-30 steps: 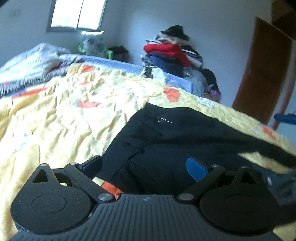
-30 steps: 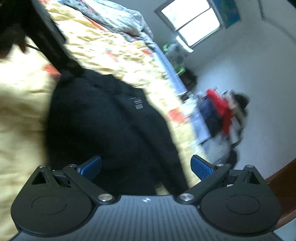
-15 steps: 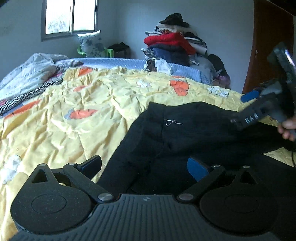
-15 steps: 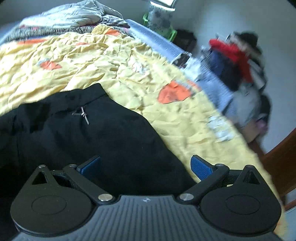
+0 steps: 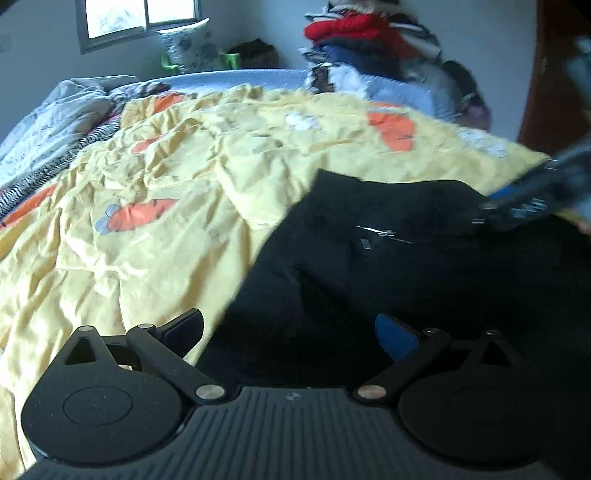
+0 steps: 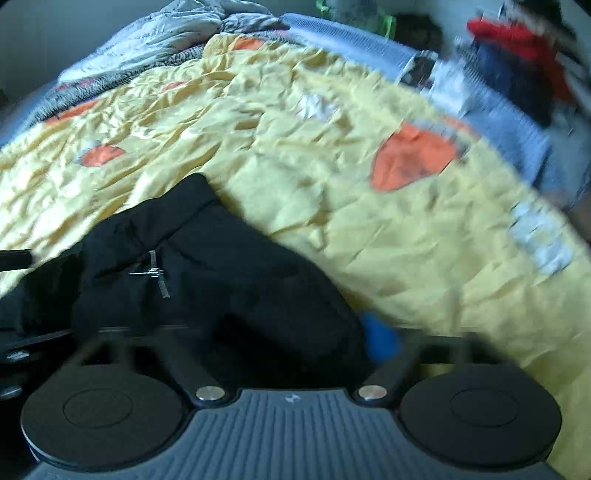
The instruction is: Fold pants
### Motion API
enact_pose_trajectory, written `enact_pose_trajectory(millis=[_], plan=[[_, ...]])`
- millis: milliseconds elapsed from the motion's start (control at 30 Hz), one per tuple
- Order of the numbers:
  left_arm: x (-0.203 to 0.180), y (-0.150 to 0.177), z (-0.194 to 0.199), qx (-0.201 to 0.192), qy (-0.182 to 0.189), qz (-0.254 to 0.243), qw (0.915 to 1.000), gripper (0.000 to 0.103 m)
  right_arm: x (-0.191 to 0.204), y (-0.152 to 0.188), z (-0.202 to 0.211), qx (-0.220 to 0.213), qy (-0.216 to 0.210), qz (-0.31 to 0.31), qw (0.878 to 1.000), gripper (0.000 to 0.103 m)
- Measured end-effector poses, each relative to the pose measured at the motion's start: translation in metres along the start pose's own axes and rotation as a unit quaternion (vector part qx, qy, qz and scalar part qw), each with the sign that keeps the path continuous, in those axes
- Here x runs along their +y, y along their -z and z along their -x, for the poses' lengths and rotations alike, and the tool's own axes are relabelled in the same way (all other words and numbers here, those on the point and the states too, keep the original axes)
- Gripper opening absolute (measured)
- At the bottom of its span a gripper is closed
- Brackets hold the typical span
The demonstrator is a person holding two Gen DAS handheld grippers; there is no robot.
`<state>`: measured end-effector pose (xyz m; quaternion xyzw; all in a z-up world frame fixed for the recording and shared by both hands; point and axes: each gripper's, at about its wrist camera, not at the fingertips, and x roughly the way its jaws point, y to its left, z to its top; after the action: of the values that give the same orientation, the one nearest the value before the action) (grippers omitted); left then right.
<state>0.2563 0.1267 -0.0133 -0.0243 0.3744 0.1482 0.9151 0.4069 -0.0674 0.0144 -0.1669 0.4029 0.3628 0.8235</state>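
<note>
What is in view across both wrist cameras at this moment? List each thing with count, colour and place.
pants: one, black, lying on the bedspread, in front of both grippers
bedspread: one, yellow with orange patches, covering the bed
blanket: one, pale grey, bunched at the bed's far left
clothes pile: one, red, blue and dark, beyond the bed by the wall
window: one, bright, far wall
door: one, brown, far right
left gripper: one, black with blue pads, open over the pants
right gripper: one, black, blurred, open over the pants
</note>
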Motion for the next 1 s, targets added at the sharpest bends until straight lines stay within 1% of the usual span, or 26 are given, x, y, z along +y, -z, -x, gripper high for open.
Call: enact_pose_trajectory(millis=[33, 67, 100, 167, 267, 300, 400, 500, 533, 600, 700, 767, 800, 867, 933, 1000], plan=[[0.002, -0.003, -0.004, -0.001, -0.006, 0.002, 1.0000, 0.103, 0.001, 0.002, 0.002, -0.006, 0.001, 0.003, 1.000, 0.025], [0.004, -0.006, -0.009, -0.005, -0.015, 0.004, 0.9999, 0.103, 0.002, 0.004, 0.005, -0.013, 0.007, 0.009, 1.000, 0.014], [0.005, -0.009, -0.014, -0.006, -0.023, 0.003, 0.9997, 0.103, 0.004, 0.006, 0.010, -0.022, 0.014, 0.011, 1.000, 0.012], [0.009, -0.013, -0.021, -0.002, -0.019, 0.005, 0.9998, 0.103, 0.010, 0.009, 0.022, -0.046, 0.027, 0.021, 0.998, 0.011], [0.009, -0.015, -0.024, -0.009, -0.020, 0.002, 0.9998, 0.103, 0.028, 0.012, 0.044, -0.085, 0.060, 0.048, 0.993, 0.010], [0.009, -0.014, -0.023, -0.013, -0.026, 0.004, 0.9996, 0.103, 0.038, 0.014, 0.053, -0.099, 0.069, 0.062, 0.991, 0.010], [0.014, -0.012, -0.013, -0.038, -0.061, 0.010, 0.9973, 0.102, 0.071, 0.027, 0.077, -0.127, 0.080, 0.106, 0.983, 0.010], [0.028, -0.008, -0.005, -0.045, -0.087, 0.014, 0.9951, 0.102, 0.105, 0.050, 0.095, -0.136, 0.088, 0.143, 0.976, 0.010], [0.034, -0.006, 0.000, -0.046, -0.094, 0.019, 0.9943, 0.101, 0.114, 0.057, 0.100, -0.138, 0.085, 0.148, 0.976, 0.010], [0.046, -0.001, 0.011, -0.052, -0.111, 0.032, 0.9919, 0.102, 0.134, 0.073, 0.108, -0.144, 0.081, 0.155, 0.974, 0.010], [0.069, 0.009, 0.030, -0.060, -0.117, 0.060, 0.9894, 0.102, 0.164, 0.096, 0.110, -0.139, 0.082, 0.170, 0.972, 0.010], [0.083, 0.015, 0.044, -0.061, -0.103, 0.086, 0.9890, 0.102, 0.179, 0.108, 0.104, -0.123, 0.095, 0.184, 0.971, 0.010], [0.090, 0.018, 0.052, -0.059, -0.086, 0.103, 0.9891, 0.102, 0.186, 0.114, 0.100, -0.115, 0.105, 0.195, 0.968, 0.010], [0.101, 0.024, 0.066, -0.061, -0.037, 0.140, 0.9876, 0.102, 0.193, 0.122, 0.091, -0.105, 0.115, 0.210, 0.965, 0.010], [0.106, 0.029, 0.079, -0.056, 0.008, 0.175, 0.9830, 0.102, 0.197, 0.128, 0.083, -0.101, 0.131, 0.221, 0.961, 0.010], [0.104, 0.031, 0.089, -0.055, 0.055, 0.197, 0.9772, 0.102, 0.201, 0.131, 0.080, -0.103, 0.136, 0.228, 0.959, 0.010]])
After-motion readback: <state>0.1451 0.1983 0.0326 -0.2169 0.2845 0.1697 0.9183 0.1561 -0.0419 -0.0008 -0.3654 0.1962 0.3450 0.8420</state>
